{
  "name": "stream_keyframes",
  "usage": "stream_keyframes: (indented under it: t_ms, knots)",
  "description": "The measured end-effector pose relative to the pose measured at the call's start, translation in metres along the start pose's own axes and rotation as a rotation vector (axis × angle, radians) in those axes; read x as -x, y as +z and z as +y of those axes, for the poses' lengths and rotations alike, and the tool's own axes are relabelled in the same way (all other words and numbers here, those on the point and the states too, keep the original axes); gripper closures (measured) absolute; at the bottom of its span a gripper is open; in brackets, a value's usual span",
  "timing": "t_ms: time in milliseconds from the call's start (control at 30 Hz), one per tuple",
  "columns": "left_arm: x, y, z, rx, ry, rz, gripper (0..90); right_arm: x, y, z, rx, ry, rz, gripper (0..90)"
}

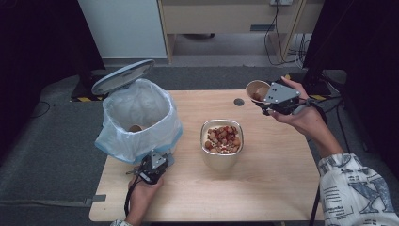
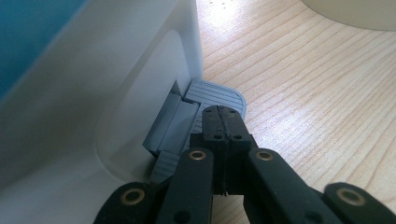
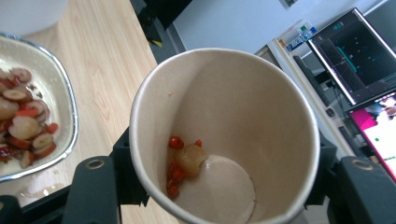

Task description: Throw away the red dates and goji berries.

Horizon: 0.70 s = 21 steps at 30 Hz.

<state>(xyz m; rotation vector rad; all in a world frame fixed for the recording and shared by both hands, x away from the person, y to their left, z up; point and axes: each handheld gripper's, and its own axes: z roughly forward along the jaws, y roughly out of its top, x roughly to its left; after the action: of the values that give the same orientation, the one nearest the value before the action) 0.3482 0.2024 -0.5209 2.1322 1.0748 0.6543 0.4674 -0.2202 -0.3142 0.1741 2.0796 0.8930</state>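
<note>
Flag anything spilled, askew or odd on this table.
Nothing spilled. The paper cup in the right gripper lies tipped sideways, a few bits stuck inside; the left gripper presses the bin's pedal, lid up.

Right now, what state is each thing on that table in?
Bin lid: tipped up, open.
Bin: lined with a bag, something brown inside.
Pedal: under the left tool's tips.
Left tool: shut, empty.
Paper cup: held tilted, nearly empty, a few bits left.
Right tool: shut on the paper cup.
Bowl: upright, full of mixed food.
</note>
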Motion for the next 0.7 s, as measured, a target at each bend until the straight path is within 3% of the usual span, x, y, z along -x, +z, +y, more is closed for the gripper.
stream_keyframes:
  t_ms: [267, 700]
  knots:
    - [0.000, 0.000, 0.000, 0.000, 0.000, 0.000, 89.5, 0.009, -0.002, -0.011, 0.060, 0.126, 0.050, 35.9]
    - [0.000, 0.000, 0.000, 0.001, 0.000, 0.000, 89.5, 0.016, -0.001, -0.014, 0.103, 0.221, 0.123, 35.6]
